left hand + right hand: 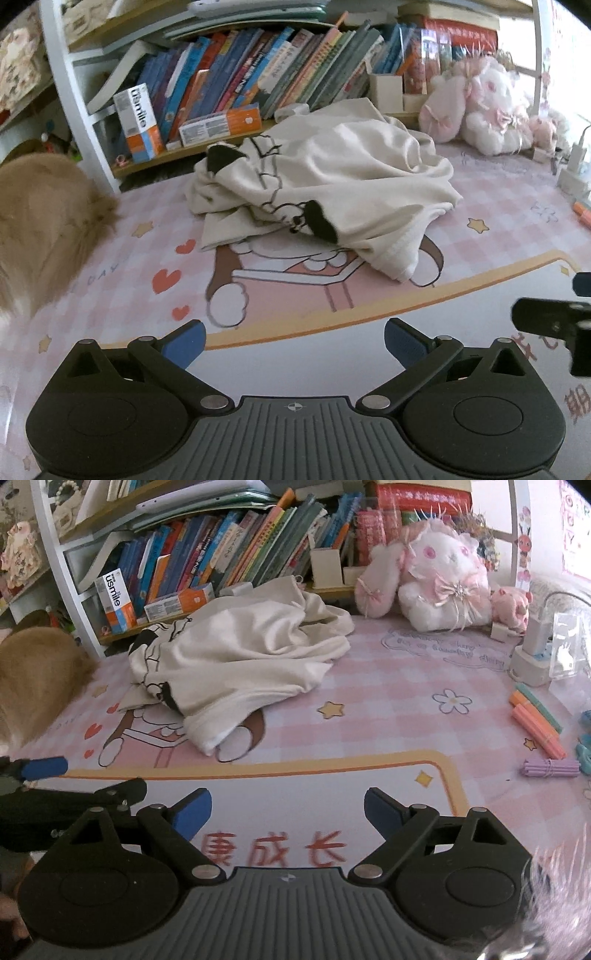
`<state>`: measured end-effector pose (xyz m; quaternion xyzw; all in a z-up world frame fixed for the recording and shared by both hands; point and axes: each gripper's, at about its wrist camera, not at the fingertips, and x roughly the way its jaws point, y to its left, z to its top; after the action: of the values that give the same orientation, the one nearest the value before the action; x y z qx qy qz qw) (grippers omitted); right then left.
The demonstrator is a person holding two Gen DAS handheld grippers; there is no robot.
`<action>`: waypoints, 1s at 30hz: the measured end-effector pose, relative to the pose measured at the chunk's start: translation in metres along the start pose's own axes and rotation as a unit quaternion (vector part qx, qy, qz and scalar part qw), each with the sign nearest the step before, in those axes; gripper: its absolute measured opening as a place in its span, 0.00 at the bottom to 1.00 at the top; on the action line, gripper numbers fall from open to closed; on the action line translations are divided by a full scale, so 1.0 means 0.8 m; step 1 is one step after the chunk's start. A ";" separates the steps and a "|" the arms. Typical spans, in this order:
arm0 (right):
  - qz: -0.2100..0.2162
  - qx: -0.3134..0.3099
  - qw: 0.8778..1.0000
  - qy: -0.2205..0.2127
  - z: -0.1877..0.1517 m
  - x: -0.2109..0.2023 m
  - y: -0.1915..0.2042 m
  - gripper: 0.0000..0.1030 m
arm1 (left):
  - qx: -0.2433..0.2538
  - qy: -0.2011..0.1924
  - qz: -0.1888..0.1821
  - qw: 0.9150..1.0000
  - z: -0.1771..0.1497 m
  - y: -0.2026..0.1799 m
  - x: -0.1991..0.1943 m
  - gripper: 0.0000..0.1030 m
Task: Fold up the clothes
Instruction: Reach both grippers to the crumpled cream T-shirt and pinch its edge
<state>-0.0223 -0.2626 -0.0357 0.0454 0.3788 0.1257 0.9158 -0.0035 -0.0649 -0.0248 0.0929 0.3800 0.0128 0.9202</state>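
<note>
A cream garment (332, 177) with black patches and drawn outlines lies crumpled in a heap on the pink checked desk mat (140, 258), close to the bookshelf. In the right wrist view the same garment (240, 657) sits left of centre. My left gripper (294, 341) is open, its blue pads wide apart, a good way short of the garment's near hem. My right gripper (288, 810) is open too, with only the mat between its pads. The left gripper's blue fingertip (44, 768) shows at the right wrist view's left edge.
A shelf of leaning books (258, 70) and boxes backs the desk. A pink and white plush rabbit (436, 579) sits at the back right. A furry tan animal (40, 229) lies at the left. Coloured sticks (535, 723) and a charger block (532, 653) lie at the right.
</note>
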 end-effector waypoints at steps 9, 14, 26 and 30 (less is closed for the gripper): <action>-0.013 -0.038 0.999 0.003 -0.005 -0.009 -0.052 0.88 | 0.046 -0.007 0.041 0.998 0.025 -0.053 0.042 1.00; -0.024 -0.031 0.999 -0.001 -0.004 -0.016 -0.072 0.88 | 0.075 -0.014 0.050 0.996 0.038 -0.074 0.062 1.00; -0.017 -0.081 0.996 -0.022 0.002 -0.034 -0.061 0.88 | 0.047 -0.023 0.047 0.997 0.064 -0.043 0.088 0.23; -0.006 -0.132 0.991 -0.031 0.006 -0.034 -0.039 0.88 | 0.018 -0.036 0.002 0.999 0.067 -0.019 0.064 0.08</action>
<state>-0.0313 -0.2997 -0.0197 -0.0741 0.3302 0.1677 0.9259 0.0696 -0.0839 -0.0260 0.1102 0.3464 0.0042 0.9316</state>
